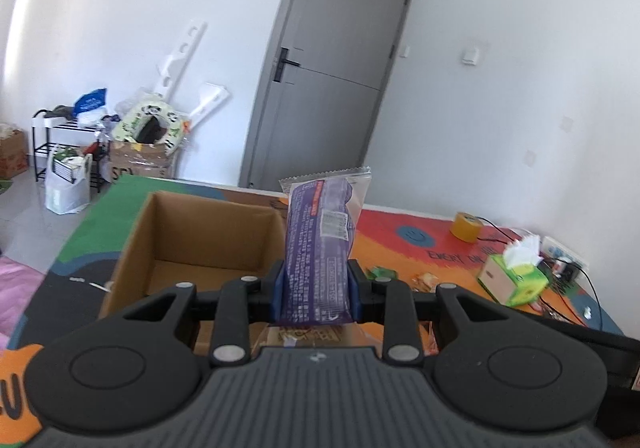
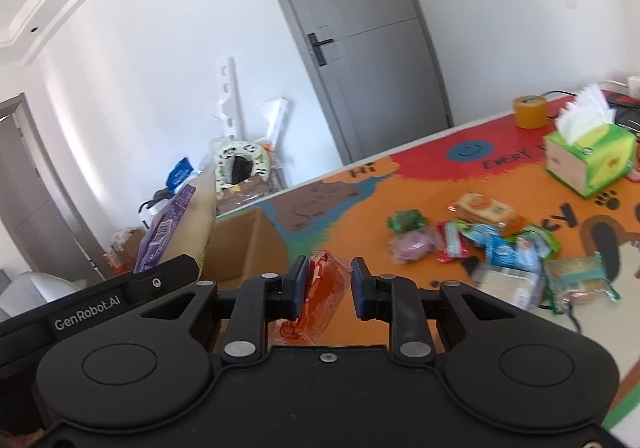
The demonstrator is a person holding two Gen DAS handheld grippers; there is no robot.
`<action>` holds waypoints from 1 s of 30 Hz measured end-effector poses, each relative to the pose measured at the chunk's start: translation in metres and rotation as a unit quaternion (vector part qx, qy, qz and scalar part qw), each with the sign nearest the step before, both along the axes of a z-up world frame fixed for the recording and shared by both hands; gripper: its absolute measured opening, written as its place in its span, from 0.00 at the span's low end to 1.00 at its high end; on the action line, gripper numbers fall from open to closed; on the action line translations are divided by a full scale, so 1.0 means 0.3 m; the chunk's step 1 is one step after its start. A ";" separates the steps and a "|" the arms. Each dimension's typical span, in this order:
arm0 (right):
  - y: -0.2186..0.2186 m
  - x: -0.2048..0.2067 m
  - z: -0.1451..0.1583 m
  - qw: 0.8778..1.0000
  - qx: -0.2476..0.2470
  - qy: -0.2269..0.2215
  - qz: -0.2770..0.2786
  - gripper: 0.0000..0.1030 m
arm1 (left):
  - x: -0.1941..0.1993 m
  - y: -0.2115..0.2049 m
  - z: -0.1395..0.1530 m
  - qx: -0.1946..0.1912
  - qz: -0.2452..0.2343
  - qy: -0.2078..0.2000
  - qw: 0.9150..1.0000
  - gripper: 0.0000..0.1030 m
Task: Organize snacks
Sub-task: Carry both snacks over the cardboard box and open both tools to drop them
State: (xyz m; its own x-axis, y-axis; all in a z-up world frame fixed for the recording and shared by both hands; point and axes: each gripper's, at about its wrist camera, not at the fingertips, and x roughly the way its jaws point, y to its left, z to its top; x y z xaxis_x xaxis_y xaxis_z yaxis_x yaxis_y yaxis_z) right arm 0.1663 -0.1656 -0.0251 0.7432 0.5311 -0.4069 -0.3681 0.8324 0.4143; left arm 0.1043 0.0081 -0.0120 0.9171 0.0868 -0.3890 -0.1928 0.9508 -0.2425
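Left tongs: the left gripper (image 1: 316, 288) is clamping the lower part of a purple snack packet (image 1: 320, 244), which is standing up between the blue pads and leaning slightly away.
Right tongs: the right gripper (image 2: 330, 288) is closing on a clear red-printed wrapper (image 2: 324, 288); the left pad is pressing it, while a gap is showing beside the right pad.
Handling: both packs are looking light, soft and crinkly, likely slippery film; I would judge a hold on the filled body safer than on the flat sealed edge.
Pose: both tongs are pointing forward and somewhat downward over the table.
Just ahead of the left tongs: the cardboard box (image 1: 192, 232) is sitting open-topped, looking empty.
Ahead and right of the right tongs: the snack pile (image 2: 500, 252) is waiting on the colourful mat (image 2: 420, 183).
Farther right: a green tissue box (image 2: 588, 159), then a tape roll (image 2: 530, 111).
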 end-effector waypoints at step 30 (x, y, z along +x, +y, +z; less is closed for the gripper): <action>0.370 0.124 -0.029 0.997 0.008 0.028 0.078 0.24 | 0.045 0.327 -0.078 -0.040 0.076 0.049 0.995 0.38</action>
